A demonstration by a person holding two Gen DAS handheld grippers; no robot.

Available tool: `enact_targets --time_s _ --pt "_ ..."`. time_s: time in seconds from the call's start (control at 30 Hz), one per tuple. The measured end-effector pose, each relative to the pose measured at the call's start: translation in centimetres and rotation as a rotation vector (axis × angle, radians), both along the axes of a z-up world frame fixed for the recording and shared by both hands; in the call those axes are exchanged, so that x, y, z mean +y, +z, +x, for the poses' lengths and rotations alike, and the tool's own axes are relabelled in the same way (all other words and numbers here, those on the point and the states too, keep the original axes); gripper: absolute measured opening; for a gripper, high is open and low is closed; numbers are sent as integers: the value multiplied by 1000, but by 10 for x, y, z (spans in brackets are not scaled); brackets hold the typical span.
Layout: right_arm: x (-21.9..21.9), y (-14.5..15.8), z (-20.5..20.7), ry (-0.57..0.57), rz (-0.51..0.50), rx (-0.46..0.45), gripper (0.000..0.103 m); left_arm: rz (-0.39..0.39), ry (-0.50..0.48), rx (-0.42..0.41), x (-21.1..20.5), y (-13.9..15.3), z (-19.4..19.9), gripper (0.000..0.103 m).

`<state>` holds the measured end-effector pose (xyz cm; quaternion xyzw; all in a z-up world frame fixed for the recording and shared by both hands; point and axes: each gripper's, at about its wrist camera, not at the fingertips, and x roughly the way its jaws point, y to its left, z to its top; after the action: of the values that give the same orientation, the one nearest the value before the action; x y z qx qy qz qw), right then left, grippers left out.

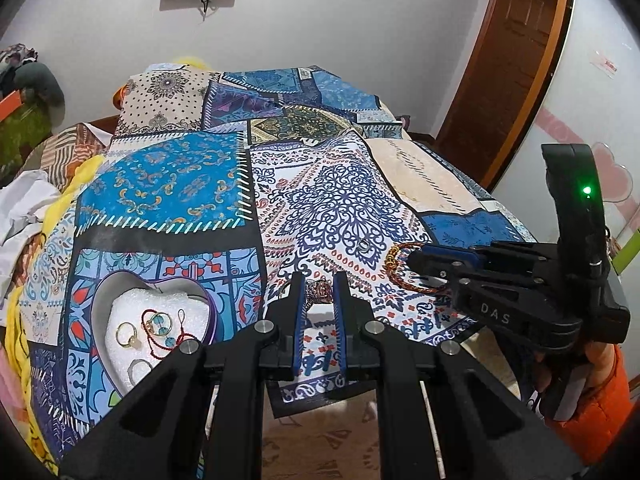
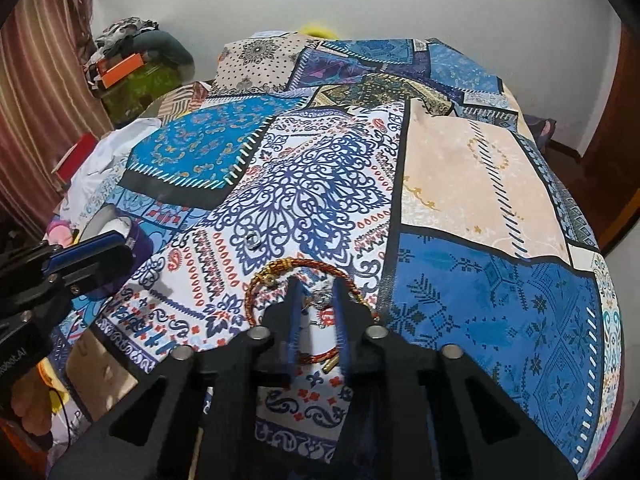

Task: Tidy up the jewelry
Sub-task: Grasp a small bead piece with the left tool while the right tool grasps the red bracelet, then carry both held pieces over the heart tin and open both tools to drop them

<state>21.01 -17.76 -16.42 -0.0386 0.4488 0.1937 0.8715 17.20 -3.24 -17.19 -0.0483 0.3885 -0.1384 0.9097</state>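
Left gripper (image 1: 319, 280): tilted down over the patchwork cloth (image 1: 168, 184), jaws closed on a small beaded ring (image 1: 318, 291).
Right gripper (image 2: 316, 286): angled down, jaws closed on a small silver charm (image 2: 322, 300) inside the red-and-gold braided cord bracelet (image 2: 276, 270).
Heart-shaped tin box (image 1: 105, 296): left of left gripper, holding rings.
Small silver ring (image 2: 252, 241): on cloth beyond right gripper.

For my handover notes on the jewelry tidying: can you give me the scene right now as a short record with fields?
surface: patchwork cloth
container: heart-shaped box, white foam inside
in box: rings, red cord
left hand-held gripper: shut on a small beaded piece
right hand-held gripper: shut at a small silver piece, inside the red-and-gold braided bracelet
loose: small silver ring on cloth, beyond bracelet
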Motion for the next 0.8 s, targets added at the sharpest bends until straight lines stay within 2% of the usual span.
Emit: enact_targets --time_s 0.3,0.8 --pt "-4 8 -6 -9 36 -20 9 11 3 -22 -1 8 -10 12" --pt "15 57 -28 20 55 -148 9 2 56 -87 26 34 -33 12"
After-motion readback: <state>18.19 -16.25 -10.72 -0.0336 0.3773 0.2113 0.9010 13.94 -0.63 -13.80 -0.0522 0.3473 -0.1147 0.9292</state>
